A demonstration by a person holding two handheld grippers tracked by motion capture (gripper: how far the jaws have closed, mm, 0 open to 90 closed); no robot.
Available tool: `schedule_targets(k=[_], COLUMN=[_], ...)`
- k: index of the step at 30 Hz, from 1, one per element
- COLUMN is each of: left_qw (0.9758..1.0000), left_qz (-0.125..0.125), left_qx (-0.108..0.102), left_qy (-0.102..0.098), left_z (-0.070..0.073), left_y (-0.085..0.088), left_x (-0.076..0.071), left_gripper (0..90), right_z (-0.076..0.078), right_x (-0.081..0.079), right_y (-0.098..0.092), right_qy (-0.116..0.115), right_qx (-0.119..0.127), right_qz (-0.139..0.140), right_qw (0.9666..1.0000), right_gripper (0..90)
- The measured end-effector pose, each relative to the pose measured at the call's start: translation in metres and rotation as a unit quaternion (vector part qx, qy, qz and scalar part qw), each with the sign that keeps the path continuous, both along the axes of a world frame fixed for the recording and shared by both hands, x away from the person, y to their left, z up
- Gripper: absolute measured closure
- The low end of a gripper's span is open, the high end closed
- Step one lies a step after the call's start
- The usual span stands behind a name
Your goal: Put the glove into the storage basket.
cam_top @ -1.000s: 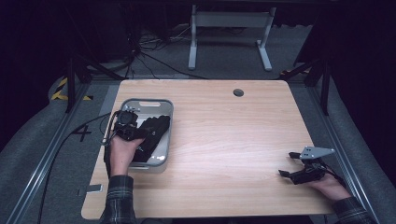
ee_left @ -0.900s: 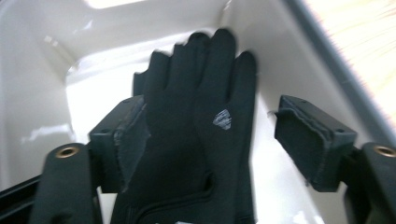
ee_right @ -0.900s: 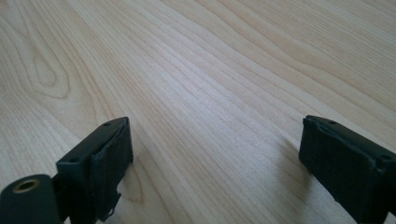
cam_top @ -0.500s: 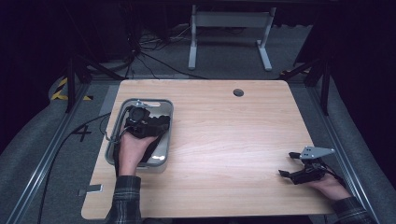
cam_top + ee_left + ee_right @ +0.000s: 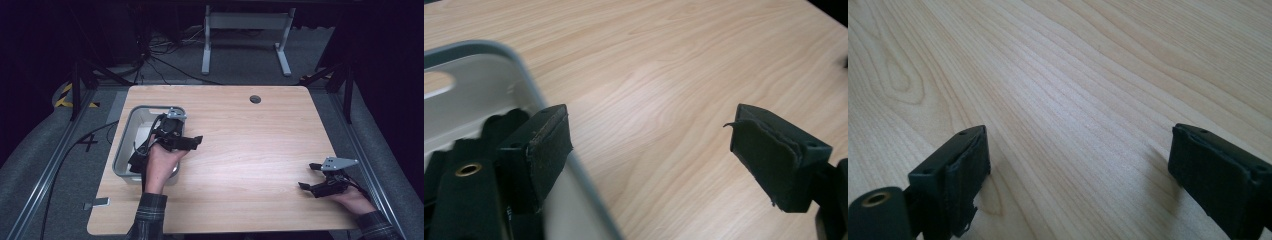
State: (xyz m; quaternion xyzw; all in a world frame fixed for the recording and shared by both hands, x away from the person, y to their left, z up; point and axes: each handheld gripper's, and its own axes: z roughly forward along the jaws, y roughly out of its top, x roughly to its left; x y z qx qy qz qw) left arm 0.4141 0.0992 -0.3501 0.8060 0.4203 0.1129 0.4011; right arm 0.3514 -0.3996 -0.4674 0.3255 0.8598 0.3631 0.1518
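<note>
The left gripper [image 5: 192, 142] has just been opening its jaws; they stand spread, nothing between them, over the tray's [image 5: 499, 50] right rim. In the tray lies a dark strap-like thing [image 5: 454, 165], probably light, limp and floppy; best pinched mid-band. The right gripper [image 5: 307, 176] rests on the desk [image 5: 250, 140], jaws spread, empty.

Grey tray [image 5: 125, 142] with dark contents
It sits near the table's left edge, black items [image 5: 454, 165] heaped inside.

wood table [image 5: 260, 140] – round hole [image 5: 255, 99], far edge
</note>
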Motion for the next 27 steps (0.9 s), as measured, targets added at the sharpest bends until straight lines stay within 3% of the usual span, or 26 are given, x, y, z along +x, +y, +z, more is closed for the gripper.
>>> schedule_targets(k=[8,17,25,27], left_qw=[0.9993,0.9965,0.996,0.996], left_qz=[-0.037,-0.083,-0.088,-0.089], left_qx=[-0.008,0.003,0.011,0.009], left_qy=[0.004,0.005,-0.002,0.004], left_z=[-0.01,-0.027,-0.051,-0.06], left_y=[-0.035,-0.071,-0.093,-0.098], left_x=[-0.009,-0.019,-0.031,-0.034], left_gripper=[17.2,16.2,15.5,15.0], right_z=[0.0,0.0,0.0,0.0], right_x=[0.0,0.0,0.0,0.0], right_y=[0.0,0.0,0.0,0.0], right_qy=[-0.001,0.0,0.0,0.0], right_qx=[0.0,-0.001,-0.001,-0.001], right_qz=[0.002,0.003,0.003,0.003], right_qw=[1.0,1.0,1.0,1.0], right_gripper=[10.2,10.2,10.2,10.2])
